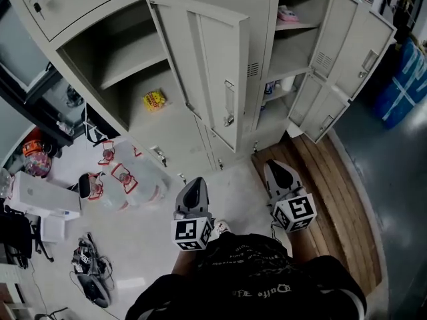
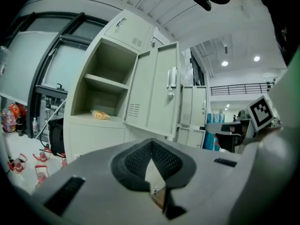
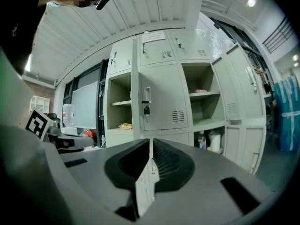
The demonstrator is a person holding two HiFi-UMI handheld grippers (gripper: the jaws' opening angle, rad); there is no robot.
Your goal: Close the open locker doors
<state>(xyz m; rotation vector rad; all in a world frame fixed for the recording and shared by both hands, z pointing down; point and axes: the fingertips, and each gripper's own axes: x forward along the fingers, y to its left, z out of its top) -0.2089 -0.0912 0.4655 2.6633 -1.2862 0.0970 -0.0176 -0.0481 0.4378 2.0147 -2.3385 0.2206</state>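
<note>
Two claws, the left claw [image 1: 195,185] and right claw [image 1: 276,171], both closed and empty, hover apart over bare floor [image 1: 233,179]. Ahead, three pale grey metal doors hang open: central locker door [image 1: 207,65], upper right door [image 1: 360,42], lower right door [image 1: 331,115].

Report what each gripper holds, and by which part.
Nothing. The left gripper and right gripper are both shut and empty, apart from the locker doors.
</note>
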